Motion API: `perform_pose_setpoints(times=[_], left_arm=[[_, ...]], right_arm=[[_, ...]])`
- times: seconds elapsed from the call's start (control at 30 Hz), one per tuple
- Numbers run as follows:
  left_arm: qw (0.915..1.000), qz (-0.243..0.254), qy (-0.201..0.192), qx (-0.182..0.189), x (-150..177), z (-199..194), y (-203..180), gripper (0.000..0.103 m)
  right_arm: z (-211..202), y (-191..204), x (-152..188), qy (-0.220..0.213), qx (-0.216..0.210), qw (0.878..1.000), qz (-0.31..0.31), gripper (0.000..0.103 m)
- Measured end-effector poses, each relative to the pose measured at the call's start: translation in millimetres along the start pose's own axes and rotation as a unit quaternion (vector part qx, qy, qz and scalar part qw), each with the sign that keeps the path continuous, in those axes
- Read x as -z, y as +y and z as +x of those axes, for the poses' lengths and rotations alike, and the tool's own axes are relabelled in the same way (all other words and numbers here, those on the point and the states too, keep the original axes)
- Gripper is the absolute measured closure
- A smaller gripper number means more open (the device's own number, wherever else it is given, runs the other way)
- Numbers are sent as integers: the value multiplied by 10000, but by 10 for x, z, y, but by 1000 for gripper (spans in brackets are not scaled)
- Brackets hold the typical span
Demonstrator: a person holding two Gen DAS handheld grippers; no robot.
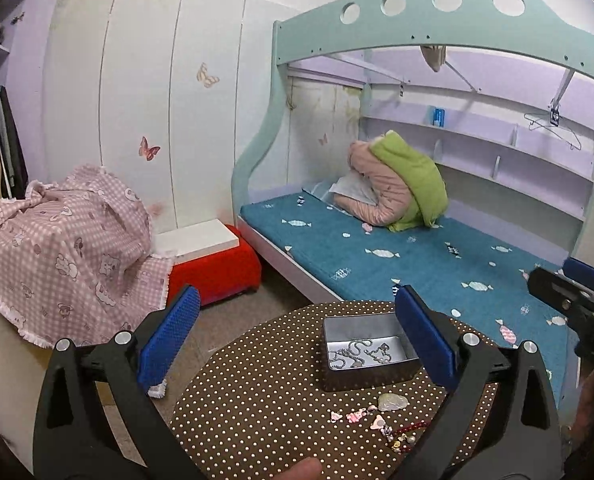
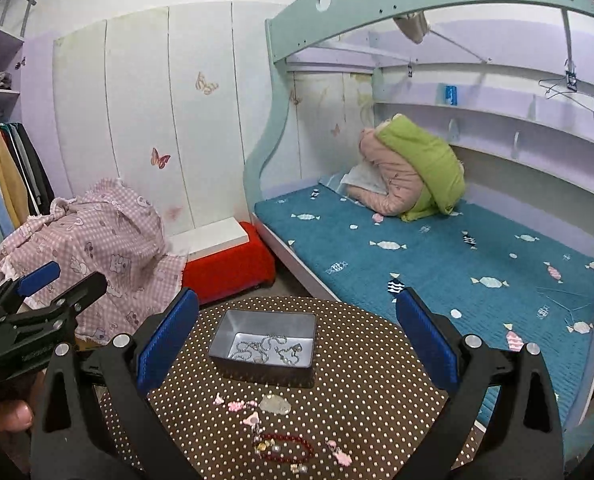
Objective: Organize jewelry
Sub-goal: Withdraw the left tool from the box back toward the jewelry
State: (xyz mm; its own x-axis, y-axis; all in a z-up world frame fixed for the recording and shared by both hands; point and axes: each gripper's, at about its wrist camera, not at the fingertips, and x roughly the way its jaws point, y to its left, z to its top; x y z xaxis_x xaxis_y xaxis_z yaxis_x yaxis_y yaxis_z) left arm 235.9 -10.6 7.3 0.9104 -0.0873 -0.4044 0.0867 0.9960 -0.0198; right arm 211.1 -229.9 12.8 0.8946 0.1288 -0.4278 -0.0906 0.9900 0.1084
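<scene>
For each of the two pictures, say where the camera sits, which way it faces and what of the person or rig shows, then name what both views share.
Left wrist: on the left gripper, facing forward and down over the polka-dot table toward the bed; its open blue fingers, the right gripper at the right edge.
Right wrist: on the right gripper, same heading; its open fingers, the left gripper at left.
Shared: the metal tin holding silver chains, loose jewelry in front.
</scene>
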Motion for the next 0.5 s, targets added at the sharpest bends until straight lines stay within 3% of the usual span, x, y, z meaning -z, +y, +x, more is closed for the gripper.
perform_pose_setpoints(times=[0.3, 0.5], left_arm=[[9997, 48, -193, -128, 136, -353, -55, 5], [9999, 7, -141, -86, 296, -507, -58, 5]], right_arm=[[-384, 142, 219, -358, 284, 9989, -136, 8], [-439, 231, 387, -228, 283, 9992, -159, 8]])
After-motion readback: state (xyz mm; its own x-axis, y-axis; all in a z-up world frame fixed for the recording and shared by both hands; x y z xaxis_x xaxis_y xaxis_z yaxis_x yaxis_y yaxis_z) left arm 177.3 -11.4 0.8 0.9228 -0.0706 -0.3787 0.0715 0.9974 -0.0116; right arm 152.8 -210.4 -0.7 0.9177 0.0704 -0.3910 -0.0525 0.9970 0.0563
